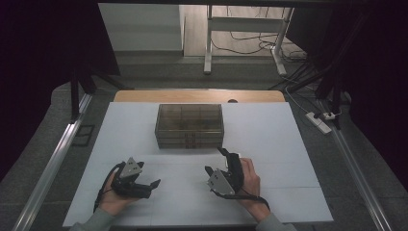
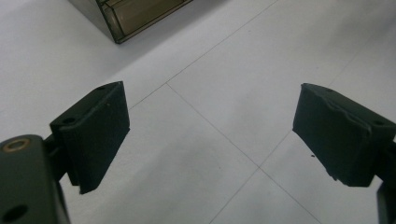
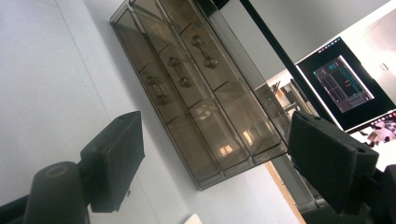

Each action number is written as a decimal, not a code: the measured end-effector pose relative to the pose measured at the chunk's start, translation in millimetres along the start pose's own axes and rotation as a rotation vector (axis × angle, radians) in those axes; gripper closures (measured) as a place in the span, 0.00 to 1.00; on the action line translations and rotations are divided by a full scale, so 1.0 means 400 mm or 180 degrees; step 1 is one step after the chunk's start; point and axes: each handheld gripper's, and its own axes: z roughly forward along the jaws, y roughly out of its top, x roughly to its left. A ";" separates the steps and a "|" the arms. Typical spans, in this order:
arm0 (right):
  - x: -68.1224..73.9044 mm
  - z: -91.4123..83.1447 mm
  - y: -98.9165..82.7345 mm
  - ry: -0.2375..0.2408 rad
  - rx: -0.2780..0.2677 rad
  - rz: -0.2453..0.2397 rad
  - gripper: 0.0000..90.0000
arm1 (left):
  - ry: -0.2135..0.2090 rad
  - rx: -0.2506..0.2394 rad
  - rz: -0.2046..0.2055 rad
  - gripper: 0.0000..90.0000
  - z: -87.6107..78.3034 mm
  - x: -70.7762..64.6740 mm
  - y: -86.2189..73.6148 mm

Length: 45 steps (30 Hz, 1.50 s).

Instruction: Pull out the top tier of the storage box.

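Note:
A smoky see-through drawer box (image 1: 189, 126) stands in the middle of the white table (image 1: 269, 139), its small drawers facing me. My left gripper (image 1: 149, 174) is held low over the near left of the table, jaws wide apart and pointing right. In the left gripper view, the left gripper (image 2: 210, 135) is open over bare table, with a corner of the box (image 2: 135, 16) at the top. My right gripper (image 1: 215, 160) hovers just in front of the box, open. In the right gripper view, the right gripper (image 3: 215, 163) has the drawer box (image 3: 196, 88) with its handles ahead and nothing between the jaws.
A small white object (image 3: 194, 218) lies on the table by the right hand. A lit monitor (image 3: 343, 84) stands beyond the table. Metal rails (image 1: 53, 163) run along both sides, and a power strip (image 1: 318, 121) and cables lie on the floor at right.

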 end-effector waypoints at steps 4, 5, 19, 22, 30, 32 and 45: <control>-0.004 0.006 0.000 -0.0001 0.0009 -0.0003 0.21 | -0.0003 0.0008 0.0006 0.12 0.001 0.000 0.000; -0.004 0.006 0.000 -0.0001 0.0009 -0.0003 0.21 | -0.0003 0.0008 0.0008 0.12 0.001 0.000 0.000; -0.015 0.027 0.013 -0.0045 -0.0039 -0.0057 0.22 | 0.0012 0.0001 0.0003 0.12 0.000 0.001 0.000; -0.016 0.031 0.015 -0.0040 -0.0050 -0.0061 0.22 | 0.0012 0.0001 0.0003 0.12 0.000 0.001 0.000; -0.019 0.041 0.019 -0.0065 -0.0065 -0.0082 0.23 | 0.0008 0.0010 0.0008 0.12 0.001 0.000 0.000; -0.021 0.042 0.020 -0.0068 -0.0057 -0.0088 0.23 | 0.0011 0.0010 0.0009 0.12 0.001 0.000 0.000; -0.028 0.057 0.028 -0.0089 -0.0095 -0.0098 0.24 | 0.0012 0.0012 0.0013 0.12 0.001 0.000 0.000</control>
